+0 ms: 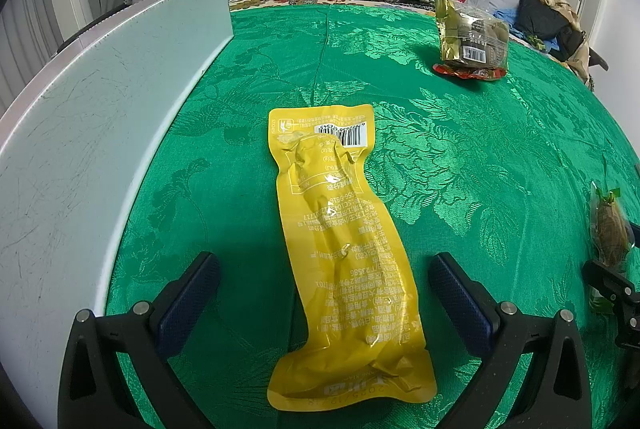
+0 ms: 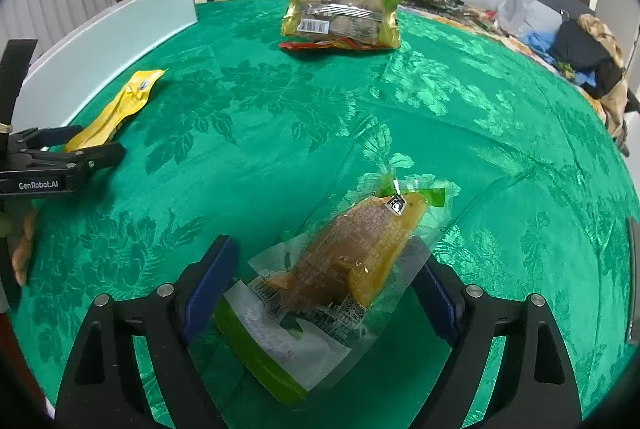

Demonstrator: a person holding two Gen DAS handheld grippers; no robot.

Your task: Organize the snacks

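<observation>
The right gripper stands with its jaws spread, one blue-padded finger on each side of a clear snack packet with green ends and a brown and yellow filling. The packet lies on the green floral tablecloth, not clamped. At the left edge, the left gripper, marked GenRobot.AI, sits over the near end of a yellow packet, which lies beside a pale grey panel. At the far side, a gold bag of snacks rests on a red packet.
</observation>
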